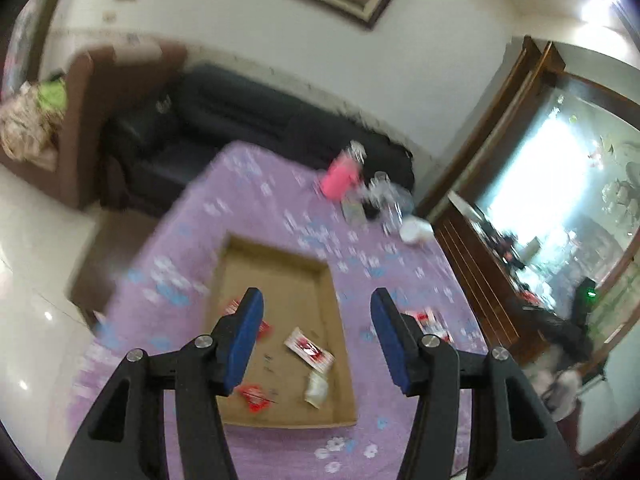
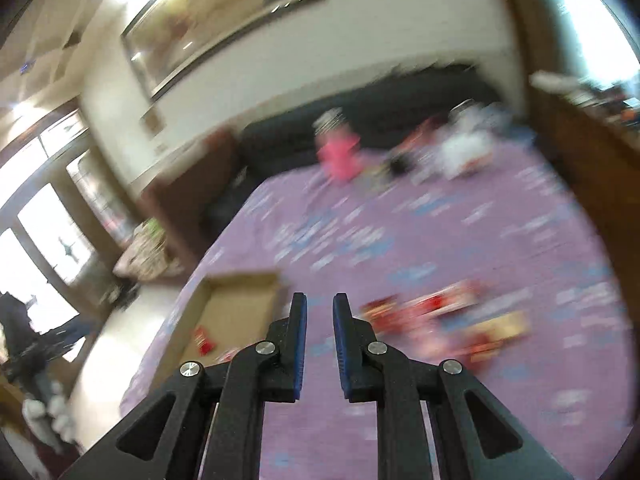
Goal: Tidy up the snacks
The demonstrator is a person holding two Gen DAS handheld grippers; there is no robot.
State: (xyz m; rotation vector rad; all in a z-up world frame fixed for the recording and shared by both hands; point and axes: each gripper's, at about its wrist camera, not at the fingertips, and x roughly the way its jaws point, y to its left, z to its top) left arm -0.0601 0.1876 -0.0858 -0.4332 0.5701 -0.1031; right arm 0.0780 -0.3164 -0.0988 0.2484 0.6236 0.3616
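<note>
**Left wrist view: empty jaws above snack box**

Left gripper (image 1: 316,328) hangs open and empty over the cardboard box (image 1: 344,380), where several snack packets (image 1: 309,349) lie. Right gripper (image 2: 320,320), nearly shut with nothing between its pads, hovers just right of the box; blurred red snacks (image 2: 432,312) sit farther right on the purple cloth (image 2: 460,232).

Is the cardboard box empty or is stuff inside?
Not empty. The open cardboard box has several snack packets lying on its floor.
</note>
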